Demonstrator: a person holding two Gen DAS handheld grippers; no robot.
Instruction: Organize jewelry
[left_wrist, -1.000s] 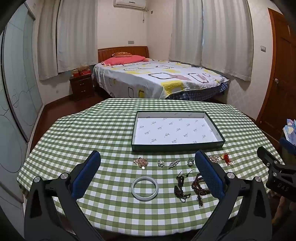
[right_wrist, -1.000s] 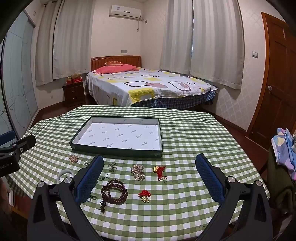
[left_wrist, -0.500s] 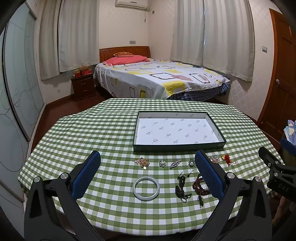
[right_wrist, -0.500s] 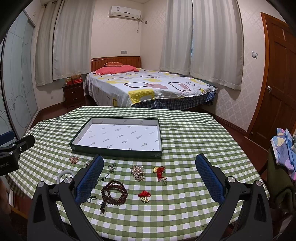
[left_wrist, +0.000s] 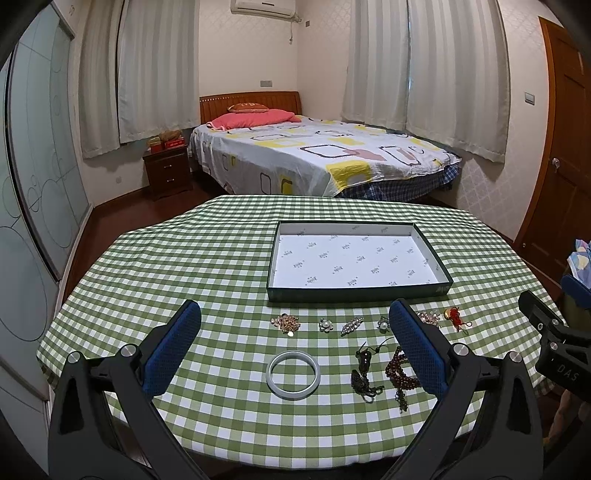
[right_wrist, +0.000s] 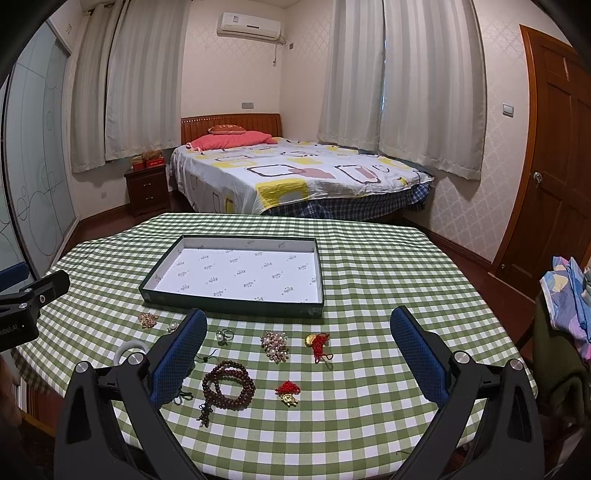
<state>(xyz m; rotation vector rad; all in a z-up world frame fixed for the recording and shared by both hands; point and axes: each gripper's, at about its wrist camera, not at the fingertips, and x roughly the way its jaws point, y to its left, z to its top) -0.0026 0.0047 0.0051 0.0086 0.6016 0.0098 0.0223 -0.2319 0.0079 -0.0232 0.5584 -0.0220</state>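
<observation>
Both grippers gape empty — left gripper (left_wrist: 293, 332), right gripper (right_wrist: 298, 334) — low in frame. Jewelry (right_wrist: 228, 384) lies along the box's (right_wrist: 236, 307) near wall; bare tablecloth (right_wrist: 369, 266) fills frame right.

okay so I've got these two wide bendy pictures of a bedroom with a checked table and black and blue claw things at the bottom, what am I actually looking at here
Those claws are two hand-held grippers; a person holds one in each hand. Each carries a fisheye camera looking forward along its two blue-padded fingers, which is why the room bends.

One picture comes from the left gripper, the other from the right gripper. Both are open and hold nothing. Each view also catches the other gripper at its edge.

Below them is a table with a green checked cloth. On it sits a shallow dark green box lined with white paper, with nothing in it. In front of it lies loose jewelry: a pale bangle, a brown bead bracelet, a pearl cluster, two red knotted charms, plus small brooches and a ring. Presumably these are meant for the box.
</observation>
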